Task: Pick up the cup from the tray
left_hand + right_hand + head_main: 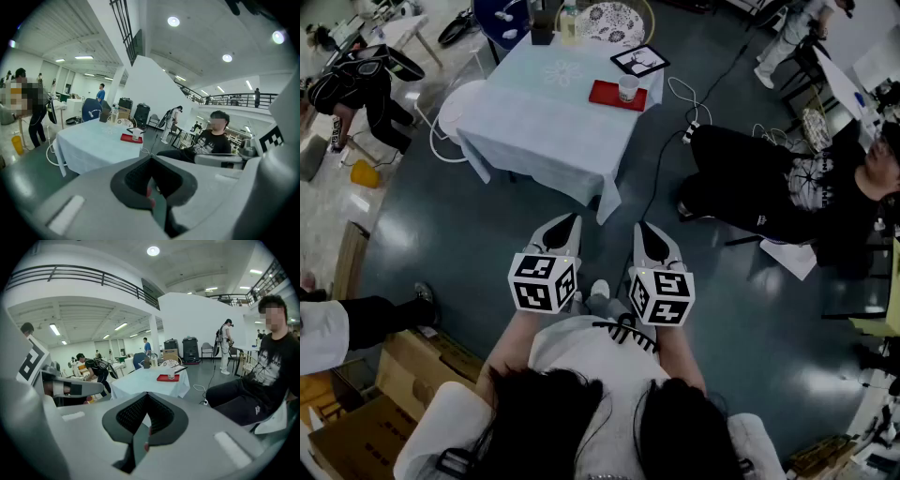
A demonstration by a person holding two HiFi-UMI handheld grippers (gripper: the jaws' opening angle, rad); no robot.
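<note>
The person stands on the dark floor, well apart from the square table with a pale blue cloth. The small translucent plastic cup stands upright on the flat red tray, near the far right corner of this table. In the left gripper view the cup and the tray are small and far away.

The left gripper and the right gripper are held side by side, close to the body, and both point toward the table. The jaws of each one are pressed together with nothing between them. A person in black clothes sits on the floor to the right of the table.
</note>
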